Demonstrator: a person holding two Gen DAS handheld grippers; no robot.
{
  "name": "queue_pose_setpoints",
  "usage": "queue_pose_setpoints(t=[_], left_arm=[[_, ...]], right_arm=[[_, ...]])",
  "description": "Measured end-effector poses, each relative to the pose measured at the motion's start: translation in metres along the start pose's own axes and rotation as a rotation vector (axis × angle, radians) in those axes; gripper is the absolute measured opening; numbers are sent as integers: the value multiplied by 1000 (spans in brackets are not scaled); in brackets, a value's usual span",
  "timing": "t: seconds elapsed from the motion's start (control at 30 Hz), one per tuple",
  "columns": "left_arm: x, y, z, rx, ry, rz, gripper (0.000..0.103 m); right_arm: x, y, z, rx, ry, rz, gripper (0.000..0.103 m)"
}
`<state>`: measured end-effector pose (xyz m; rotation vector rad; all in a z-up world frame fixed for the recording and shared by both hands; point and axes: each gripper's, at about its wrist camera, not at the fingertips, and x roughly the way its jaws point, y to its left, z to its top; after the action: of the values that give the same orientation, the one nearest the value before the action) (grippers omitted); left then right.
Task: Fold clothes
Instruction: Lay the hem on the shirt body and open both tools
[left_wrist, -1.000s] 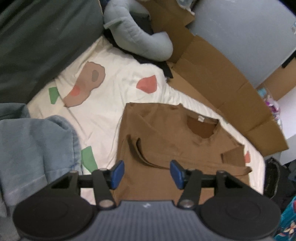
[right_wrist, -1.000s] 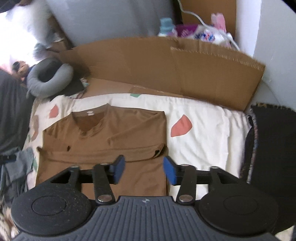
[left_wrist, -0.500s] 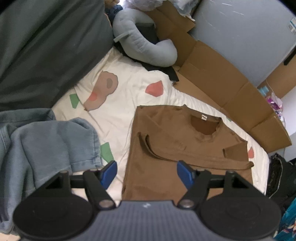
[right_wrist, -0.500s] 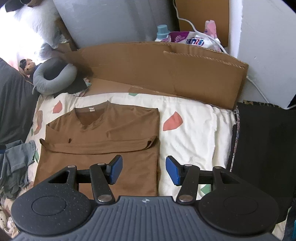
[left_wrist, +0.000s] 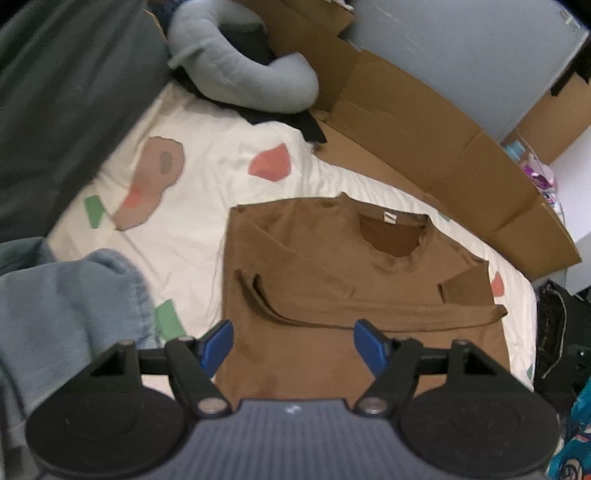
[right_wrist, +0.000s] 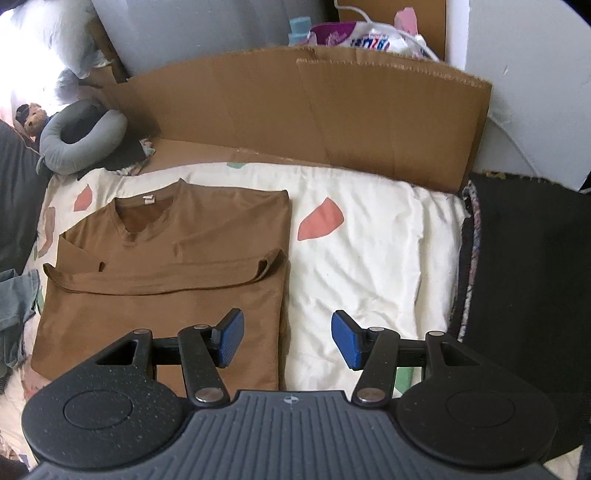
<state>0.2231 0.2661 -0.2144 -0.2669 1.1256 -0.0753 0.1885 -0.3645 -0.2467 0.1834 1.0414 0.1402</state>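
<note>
Lying at frame centre on the patterned sheet (right_wrist: 369, 229), the brown T-shirt (right_wrist: 166, 266) is catalogued as sleeves folded in, final folds outstanding; left gripper (left_wrist: 291, 341) and right gripper (right_wrist: 284, 338) are held released, nothing grasped.

The shirt (left_wrist: 332, 280) is a plain mid-brown, with a small white label at the neck. The bed cover (right_wrist: 369, 258) under it is cream, scattered with coral, green and tan patches — one coral patch at about two o'clock from the shirt in the right wrist view. The neck pillow (left_wrist: 243, 81) is pale grey-blue, the cardboard (right_wrist: 332, 118) tan. Both grippers' pads (right_wrist: 229, 338) are blue on black frames.
</note>
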Motion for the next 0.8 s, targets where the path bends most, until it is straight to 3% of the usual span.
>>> queue_pose_setpoints(t=[0.37, 0.5, 0.8], left_arm=[[63, 24, -17, 56, 36, 50, 75], [87, 28, -15, 128, 63, 43, 74], [120, 26, -7, 235, 24, 23, 74]], right_arm=[[63, -11, -12, -67, 9, -32, 60], [88, -13, -16, -96, 9, -35, 60], [130, -10, -16, -153, 21, -12, 60]])
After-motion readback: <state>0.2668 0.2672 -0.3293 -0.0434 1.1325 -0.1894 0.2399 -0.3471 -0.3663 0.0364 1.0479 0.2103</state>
